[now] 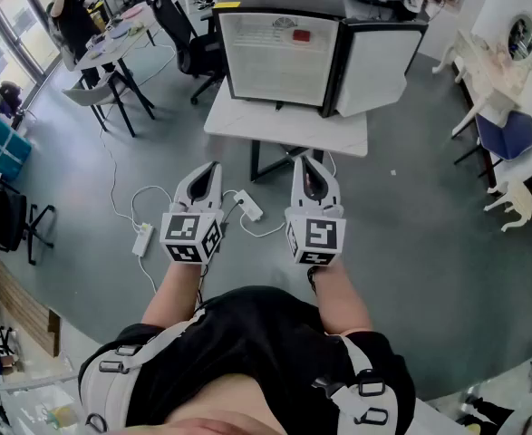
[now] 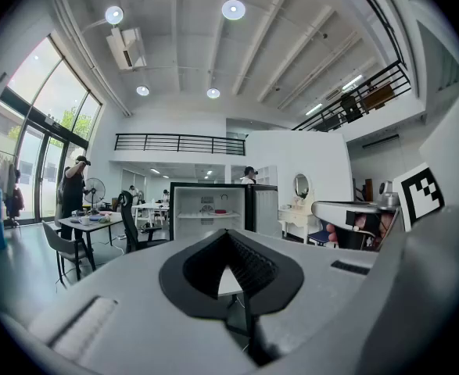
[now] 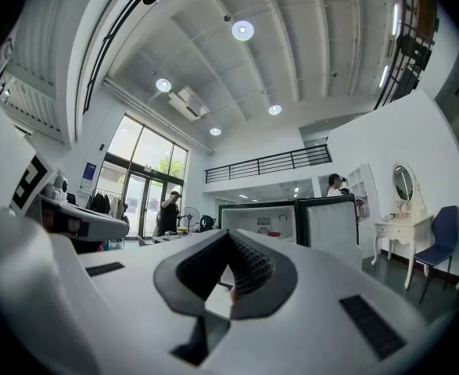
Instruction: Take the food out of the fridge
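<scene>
A small fridge (image 1: 284,57) stands on a white table (image 1: 288,127) ahead of me, its door (image 1: 374,66) swung open to the right. On its white shelf lies a small red food item (image 1: 301,35), with a round pale thing beside it. Both gripper views look level at the open fridge (image 2: 209,209) (image 3: 260,221) from a distance, and the red item (image 2: 220,211) (image 3: 274,233) shows in each. My left gripper (image 1: 213,166) (image 2: 228,235) and right gripper (image 1: 309,159) (image 3: 229,237) are held side by side, short of the table. Both are shut and hold nothing.
White power strips and cables (image 1: 247,208) lie on the grey floor between me and the table. A desk with chairs and a person (image 1: 111,39) stands at the left. A white dresser (image 1: 483,66) and a blue chair (image 1: 506,134) stand at the right.
</scene>
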